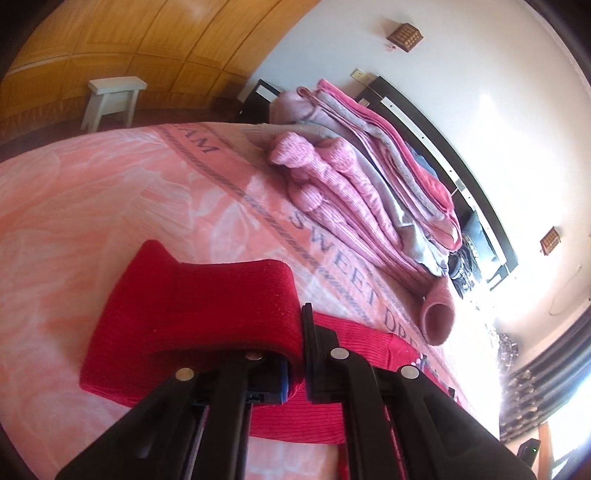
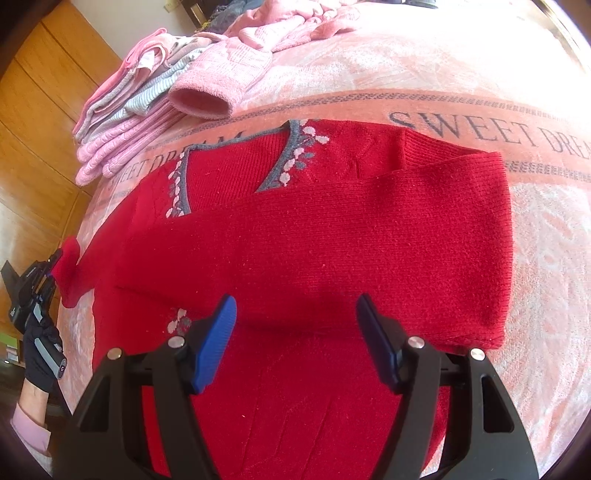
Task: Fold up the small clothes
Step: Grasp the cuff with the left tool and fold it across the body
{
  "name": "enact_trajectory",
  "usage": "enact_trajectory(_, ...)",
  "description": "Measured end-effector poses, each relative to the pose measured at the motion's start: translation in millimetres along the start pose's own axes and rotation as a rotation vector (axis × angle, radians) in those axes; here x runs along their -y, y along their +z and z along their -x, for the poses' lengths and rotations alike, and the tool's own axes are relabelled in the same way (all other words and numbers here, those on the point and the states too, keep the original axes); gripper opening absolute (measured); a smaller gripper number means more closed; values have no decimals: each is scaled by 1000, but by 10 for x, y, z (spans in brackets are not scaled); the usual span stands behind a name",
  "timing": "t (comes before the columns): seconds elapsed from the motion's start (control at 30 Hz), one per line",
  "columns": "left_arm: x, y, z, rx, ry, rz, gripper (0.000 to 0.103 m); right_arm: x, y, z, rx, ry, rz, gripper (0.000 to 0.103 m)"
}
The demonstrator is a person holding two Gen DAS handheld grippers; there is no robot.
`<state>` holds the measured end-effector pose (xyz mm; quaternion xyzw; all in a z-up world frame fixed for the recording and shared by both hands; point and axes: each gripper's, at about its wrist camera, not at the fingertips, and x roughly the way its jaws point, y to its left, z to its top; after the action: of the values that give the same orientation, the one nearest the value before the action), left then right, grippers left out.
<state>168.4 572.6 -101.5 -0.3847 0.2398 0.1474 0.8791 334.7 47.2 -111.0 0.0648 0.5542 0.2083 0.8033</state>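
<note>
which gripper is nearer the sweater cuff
Left. The left gripper is shut on the red sweater cuff. The right gripper hangs open over the sweater's body, away from that cuff.

Home bedroom: blanketed bed [image 1: 92,192], wooden wardrobe [image 1: 147,33].

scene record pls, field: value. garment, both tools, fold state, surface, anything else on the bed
garment: red knit sweater, grey V-neck trim with pale leaf pattern
left tool: shut on the sweater's red sleeve cuff, cuff lifted off the bed
right tool: open, above the sweater body, holding nothing
fold state: one sleeve already laid across the chest; left-side sleeve not yet folded in
surface: pink blanket printed SWEET DREAM
other: stack of folded pink and grey clothes toward the headboard
</note>
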Motion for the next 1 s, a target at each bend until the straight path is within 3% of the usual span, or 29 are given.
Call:
enact_trajectory(0.7,1775,-1064,-529,-148,-267,-148,6,418,-105,192,8,-35,-21,67)
enact_trajectory(1.0,2281,-1499,-688,-210,-353,-159,5,622,-143,291,18,-44,-41,67)
